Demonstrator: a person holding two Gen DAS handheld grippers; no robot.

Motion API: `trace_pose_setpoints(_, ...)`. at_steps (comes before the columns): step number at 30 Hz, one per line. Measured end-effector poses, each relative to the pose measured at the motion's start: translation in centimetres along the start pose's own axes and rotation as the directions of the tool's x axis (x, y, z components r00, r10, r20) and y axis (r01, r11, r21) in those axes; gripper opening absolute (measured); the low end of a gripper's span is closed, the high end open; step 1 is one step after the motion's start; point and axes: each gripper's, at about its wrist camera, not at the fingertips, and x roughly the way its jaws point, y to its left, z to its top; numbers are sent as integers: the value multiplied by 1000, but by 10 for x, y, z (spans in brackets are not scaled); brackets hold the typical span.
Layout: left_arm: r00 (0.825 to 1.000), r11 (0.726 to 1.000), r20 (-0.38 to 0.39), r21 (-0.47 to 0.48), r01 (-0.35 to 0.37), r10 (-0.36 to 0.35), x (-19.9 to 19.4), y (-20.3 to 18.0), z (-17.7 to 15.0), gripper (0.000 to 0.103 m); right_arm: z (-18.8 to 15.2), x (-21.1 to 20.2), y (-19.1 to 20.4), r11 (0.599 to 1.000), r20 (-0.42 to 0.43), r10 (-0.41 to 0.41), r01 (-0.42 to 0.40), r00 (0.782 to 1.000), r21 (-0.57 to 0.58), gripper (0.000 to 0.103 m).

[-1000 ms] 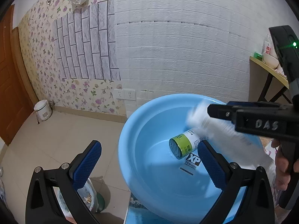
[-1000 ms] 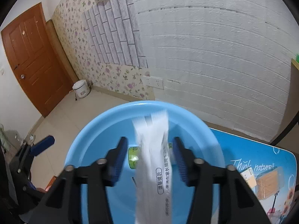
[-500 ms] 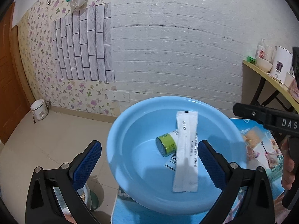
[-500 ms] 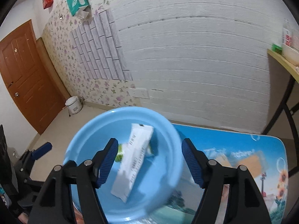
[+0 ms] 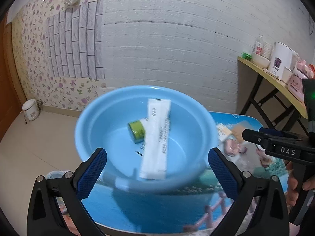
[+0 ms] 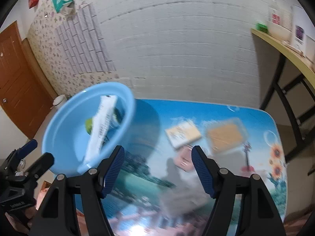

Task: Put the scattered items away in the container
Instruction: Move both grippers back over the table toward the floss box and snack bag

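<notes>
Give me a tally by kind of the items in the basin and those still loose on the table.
In the round light-blue plastic basin:
Long white printed sachet: 1
Small green-capped tube or can: 1
Loose on the picture-printed table:
Flat clear-wrapped tan packets: 2
Small pink packet: 1
Total: 5

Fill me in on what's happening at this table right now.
A person with a handheld gripper in each hand is tidying items into a blue basin. A long white packet and a small green-capped container already lie inside it. Both the left gripper and the right gripper are open and empty. The right gripper is aimed toward the flat packets still lying on the table, probably the next to go in.
</notes>
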Motion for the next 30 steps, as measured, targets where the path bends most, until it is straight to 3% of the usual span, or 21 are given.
trace_pose_setpoints(4,999,999,-10,31,31,-31,-5,-24,-9,103,-17,-10,-25,999,-7,-36,36,999,27,77)
trace_pose_setpoints(14,992,986,-43,117,120,-116,-9,-78,-36,103,-56,-27,-87,989,-30,-102,105,994,108,77)
trace_pose_setpoints(19,985,973,-70,161,167,-158,-5,-100,-50,103,-74,-31,-106,982,-48,-117,122,992,141,77)
trace_pose_setpoints(30,978,958,-107,206,198,-179,1,-120,-59,103,-87,-31,-130,970,-54,-116,125,992,209,77)
